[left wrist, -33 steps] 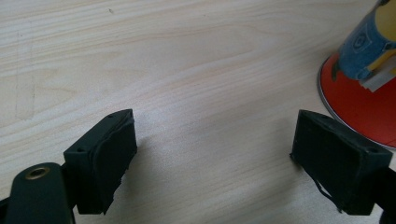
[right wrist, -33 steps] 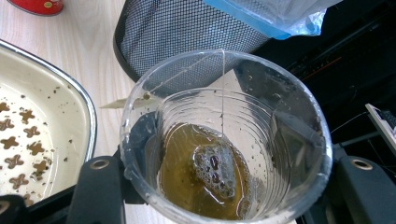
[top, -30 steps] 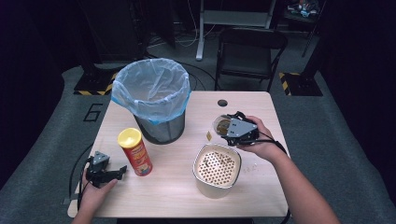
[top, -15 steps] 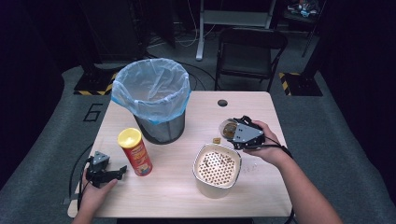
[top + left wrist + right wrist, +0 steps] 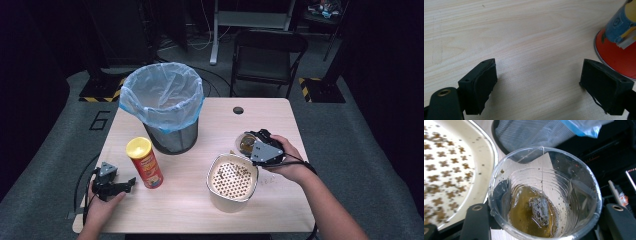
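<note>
R gripper [image 5: 251, 145] is pinching the clear cup [image 5: 544, 195] w/ brown liquid, just beside the strainer bin [image 5: 232, 177]. I'd tip slow over the holes, keeping the grip firm. L gripper [image 5: 539, 85] spread wide, idle on table near chip can [image 5: 144, 162].

Chip can [image 5: 144, 162]; lined bin [image 5: 162, 102]; chair [image 5: 265, 57]

We see a light wood table [image 5: 165, 210] on grey carpet floor [image 5: 45, 165] w/ a painted 6. Behind it stands a black folding chair [image 5: 267, 57]; the room beyond is dark.
</note>
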Demonstrator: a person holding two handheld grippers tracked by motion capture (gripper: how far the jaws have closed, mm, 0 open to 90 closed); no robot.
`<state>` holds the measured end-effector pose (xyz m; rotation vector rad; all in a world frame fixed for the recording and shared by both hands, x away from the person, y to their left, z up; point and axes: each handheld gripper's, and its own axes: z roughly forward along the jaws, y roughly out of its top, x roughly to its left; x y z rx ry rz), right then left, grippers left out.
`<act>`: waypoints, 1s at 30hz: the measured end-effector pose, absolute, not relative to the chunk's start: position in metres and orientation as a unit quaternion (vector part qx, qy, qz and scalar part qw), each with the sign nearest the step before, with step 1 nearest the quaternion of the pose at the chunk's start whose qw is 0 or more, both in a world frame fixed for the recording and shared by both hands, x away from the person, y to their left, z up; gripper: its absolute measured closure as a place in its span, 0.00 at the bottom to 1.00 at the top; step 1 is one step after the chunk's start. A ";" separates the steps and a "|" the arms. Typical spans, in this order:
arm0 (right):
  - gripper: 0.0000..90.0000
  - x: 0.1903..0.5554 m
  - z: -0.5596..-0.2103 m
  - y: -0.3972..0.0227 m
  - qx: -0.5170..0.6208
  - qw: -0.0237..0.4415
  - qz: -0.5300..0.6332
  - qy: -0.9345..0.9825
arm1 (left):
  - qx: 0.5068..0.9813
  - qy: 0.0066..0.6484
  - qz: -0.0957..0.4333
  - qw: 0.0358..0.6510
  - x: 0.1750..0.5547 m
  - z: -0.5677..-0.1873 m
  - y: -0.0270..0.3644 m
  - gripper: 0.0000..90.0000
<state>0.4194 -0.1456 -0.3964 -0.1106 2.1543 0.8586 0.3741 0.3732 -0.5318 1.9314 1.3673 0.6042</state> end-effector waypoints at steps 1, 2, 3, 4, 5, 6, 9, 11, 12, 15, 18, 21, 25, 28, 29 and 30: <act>0.40 0.417 -0.397 -0.144 -0.053 0.402 0.334 0.851 | 0.743 0.526 0.232 0.342 0.374 -0.532 0.373 0.15; 0.40 0.417 -0.397 -0.144 -0.053 0.402 0.334 0.851 | 0.743 0.526 0.232 0.342 0.374 -0.532 0.373 0.15; 0.40 0.410 -0.398 -0.140 -0.077 0.418 0.315 0.848 | 0.743 0.526 0.231 0.342 0.374 -0.532 0.373 0.15; 0.40 0.407 -0.398 -0.138 -0.090 0.426 0.306 0.846 | 0.743 0.526 0.232 0.342 0.374 -0.532 0.373 0.15; 0.40 0.407 -0.398 -0.138 -0.090 0.426 0.306 0.846 | 0.743 0.526 0.231 0.342 0.374 -0.532 0.373 0.15; 0.40 0.402 -0.399 -0.135 -0.105 0.436 0.292 0.845 | 0.743 0.526 0.232 0.342 0.374 -0.532 0.373 0.15; 0.40 0.385 -0.401 -0.123 -0.166 0.480 0.235 0.829 | 0.743 0.526 0.232 0.342 0.374 -0.532 0.373 0.15; 0.40 0.377 -0.402 -0.117 -0.199 0.507 0.201 0.814 | 0.743 0.526 0.233 0.342 0.374 -0.532 0.373 0.15; 0.40 0.377 -0.402 -0.117 -0.199 0.507 0.201 0.814 | 0.743 0.526 0.233 0.342 0.374 -0.532 0.373 0.15; 0.40 0.365 -0.407 -0.108 -0.265 0.555 0.124 0.779 | 0.743 0.526 0.233 0.342 0.374 -0.532 0.373 0.15; 0.40 0.360 -0.410 -0.104 -0.294 0.585 0.089 0.751 | 0.743 0.526 0.232 0.342 0.374 -0.532 0.373 0.15; 0.40 0.352 -0.412 -0.098 -0.343 0.619 0.031 0.706 | 0.743 0.526 0.232 0.343 0.374 -0.532 0.373 0.15; 0.40 0.345 -0.419 -0.095 -0.366 0.617 -0.005 0.696 | 0.743 0.526 0.232 0.343 0.374 -0.532 0.373 0.15; 0.40 0.343 -0.421 -0.091 -0.407 0.610 -0.034 0.679 | 0.743 0.526 0.232 0.342 0.374 -0.532 0.373 0.15; 0.40 0.343 -0.421 -0.091 -0.407 0.610 -0.034 0.679 | 0.743 0.526 0.232 0.343 0.374 -0.532 0.373 0.15; 0.40 0.343 -0.424 -0.091 -0.403 0.616 -0.026 0.676 | 0.743 0.526 0.232 0.343 0.374 -0.532 0.373 0.15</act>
